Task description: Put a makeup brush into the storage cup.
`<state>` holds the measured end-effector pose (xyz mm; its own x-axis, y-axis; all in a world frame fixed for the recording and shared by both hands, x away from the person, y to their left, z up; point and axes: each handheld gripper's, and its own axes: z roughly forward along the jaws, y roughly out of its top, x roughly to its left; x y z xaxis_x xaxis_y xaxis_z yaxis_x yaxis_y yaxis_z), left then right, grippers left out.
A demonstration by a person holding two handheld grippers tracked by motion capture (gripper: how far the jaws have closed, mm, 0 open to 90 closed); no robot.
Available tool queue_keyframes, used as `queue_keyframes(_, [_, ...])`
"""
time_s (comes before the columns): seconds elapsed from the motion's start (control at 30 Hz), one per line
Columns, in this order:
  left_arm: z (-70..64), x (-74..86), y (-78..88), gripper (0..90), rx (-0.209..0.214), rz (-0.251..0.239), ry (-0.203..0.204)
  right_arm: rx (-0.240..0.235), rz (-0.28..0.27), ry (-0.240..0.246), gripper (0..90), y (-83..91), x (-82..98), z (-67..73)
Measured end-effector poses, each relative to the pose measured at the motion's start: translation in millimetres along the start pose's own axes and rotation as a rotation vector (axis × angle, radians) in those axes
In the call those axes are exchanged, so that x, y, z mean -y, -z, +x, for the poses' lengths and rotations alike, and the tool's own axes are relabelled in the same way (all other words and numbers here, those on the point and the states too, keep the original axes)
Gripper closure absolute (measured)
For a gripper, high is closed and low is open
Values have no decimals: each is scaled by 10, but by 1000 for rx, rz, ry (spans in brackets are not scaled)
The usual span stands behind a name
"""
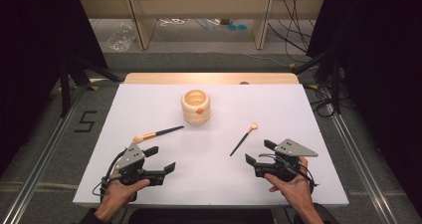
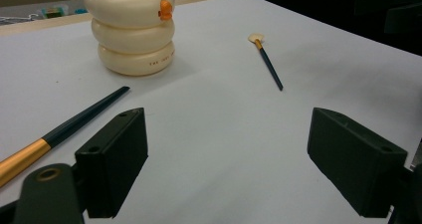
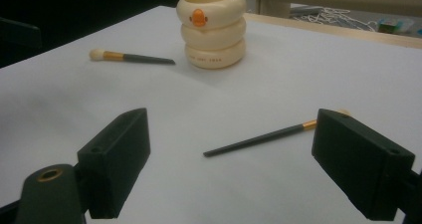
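A cream ribbed cup (image 1: 195, 106) with an orange beak stands upright on the white table (image 1: 298, 114), toward the back. A large brush (image 1: 157, 133) with a gold ferrule lies to its front left. A thin small brush (image 1: 244, 139) lies to its front right. My left gripper (image 1: 161, 159) rests near the front edge, open and empty, just in front of the large brush. My right gripper (image 1: 259, 152) is open and empty beside the small brush's handle end. In the left gripper view, the cup (image 2: 132, 30) and large brush (image 2: 74, 122) lie ahead. The right gripper view has the small brush (image 3: 259, 139) ahead of the open jaws.
A wooden strip (image 1: 209, 78) runs along the table's far edge. Beyond it are shelf legs, cables and a plastic bag (image 1: 119, 37) on the floor. Dark stands (image 1: 64, 79) flank the table.
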<state>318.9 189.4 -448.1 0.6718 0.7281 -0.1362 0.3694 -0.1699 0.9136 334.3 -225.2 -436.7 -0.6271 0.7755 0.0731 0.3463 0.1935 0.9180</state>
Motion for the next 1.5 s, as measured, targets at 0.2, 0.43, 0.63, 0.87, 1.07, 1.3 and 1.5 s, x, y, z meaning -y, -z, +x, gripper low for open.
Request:
queue_keyframes(0.2, [3,-23,-23,158,-4,-5,8,-4,2,1,161,-7,1,0])
queue_keyframes(0.43, [12,-49,-32,158,-4,-8,4,-9,4,-4,162,-6,4,-14])
queue_keyframes(0.63, [54,-86,-52,158,-11,-9,16,-12,5,-7,164,-5,1,-12])
queue_keyframes(0.87, [127,-191,-138,158,-13,5,2,-16,-9,-3,167,-30,-7,-2])
queue_keyframes(1.07, [204,-332,-171,158,-27,16,-14,-15,-8,3,168,-29,-11,-1])
queue_keyframes(1.3, [373,-463,-233,158,-38,56,-53,-10,-10,4,170,-38,-13,6])
queue_keyframes(1.5, [545,-558,-280,159,-71,92,-69,-3,21,19,172,-26,-24,7])
